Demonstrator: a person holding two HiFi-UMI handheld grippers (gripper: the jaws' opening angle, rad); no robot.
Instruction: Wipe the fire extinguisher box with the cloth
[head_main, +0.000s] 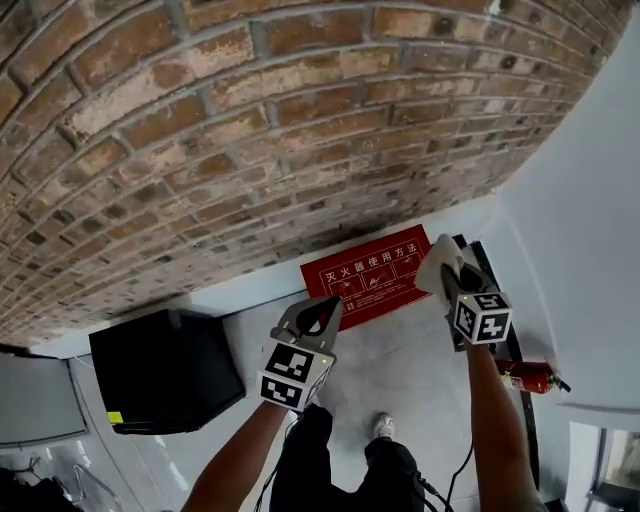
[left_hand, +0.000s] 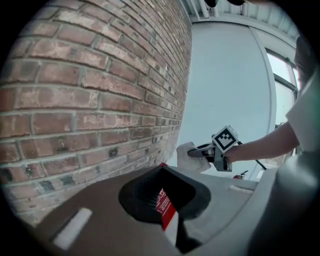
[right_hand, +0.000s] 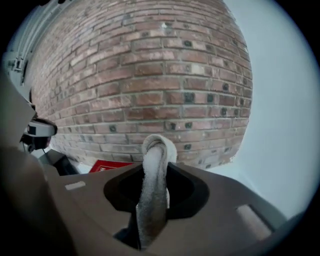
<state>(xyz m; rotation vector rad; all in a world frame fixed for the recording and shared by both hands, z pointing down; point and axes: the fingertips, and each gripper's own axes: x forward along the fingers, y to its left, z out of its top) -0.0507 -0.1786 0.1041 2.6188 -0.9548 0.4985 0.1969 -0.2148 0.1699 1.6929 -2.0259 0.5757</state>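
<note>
The fire extinguisher box (head_main: 368, 275) is a flat red case with white print, lying on the pale floor against the brick wall. My right gripper (head_main: 445, 268) hangs over its right end, shut on a white cloth (head_main: 436, 262) that bunches past the fingertips. In the right gripper view the cloth (right_hand: 155, 200) runs up between the jaws of the right gripper (right_hand: 157, 170), with the box (right_hand: 107, 166) low at the left. My left gripper (head_main: 318, 318) is above the box's near left corner, jaws together and empty. In the left gripper view, a sliver of the box (left_hand: 165, 206) shows through the left gripper (left_hand: 165, 197).
A brick wall (head_main: 250, 130) fills the upper view. A black box (head_main: 165, 370) stands on the floor at the left. A red fire extinguisher (head_main: 530, 375) lies at the right beside a dark strip (head_main: 500, 290) along a pale wall. The person's legs and a shoe (head_main: 384, 427) are below.
</note>
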